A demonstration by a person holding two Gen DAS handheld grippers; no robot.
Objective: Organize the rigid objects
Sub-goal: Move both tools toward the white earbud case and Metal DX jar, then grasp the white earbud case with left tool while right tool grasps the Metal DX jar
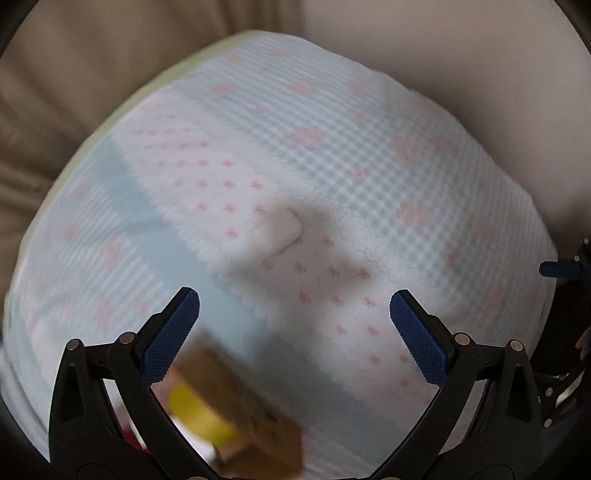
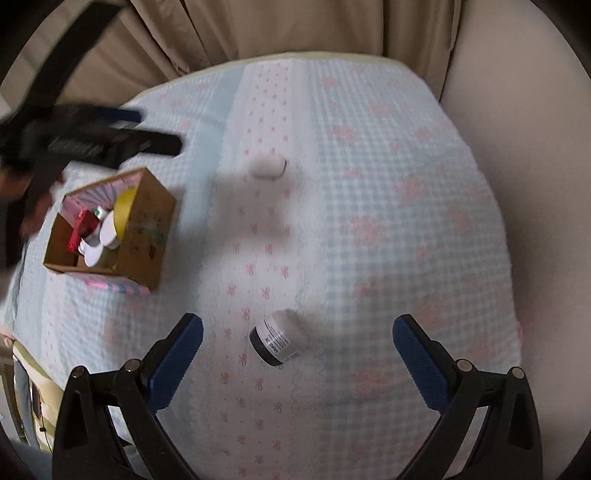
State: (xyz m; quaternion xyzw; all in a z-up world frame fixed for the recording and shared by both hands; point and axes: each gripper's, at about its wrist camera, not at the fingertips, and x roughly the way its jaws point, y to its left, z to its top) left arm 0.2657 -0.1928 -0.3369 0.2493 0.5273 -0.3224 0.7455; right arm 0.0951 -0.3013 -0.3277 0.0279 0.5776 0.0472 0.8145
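A brown cardboard box (image 2: 142,225) stands on the blue-and-pink checked cloth (image 2: 369,184) at the left, holding a yellow roll (image 2: 123,212), a red item (image 2: 82,229) and white-lidded containers (image 2: 107,230). A small white case (image 2: 267,167) lies mid-cloth. A small jar with a black-and-white label (image 2: 277,341) lies on its side between my right gripper's (image 2: 297,330) open fingers. My left gripper (image 1: 294,304) is open and empty above the box (image 1: 243,417); the white case (image 1: 282,230) lies ahead of it. It also shows in the right wrist view (image 2: 110,136), blurred.
Beige curtains (image 2: 258,26) hang behind the table. A pale wall (image 2: 517,110) is at the right. The cloth's edge drops off at the left (image 2: 22,314), with cluttered items below.
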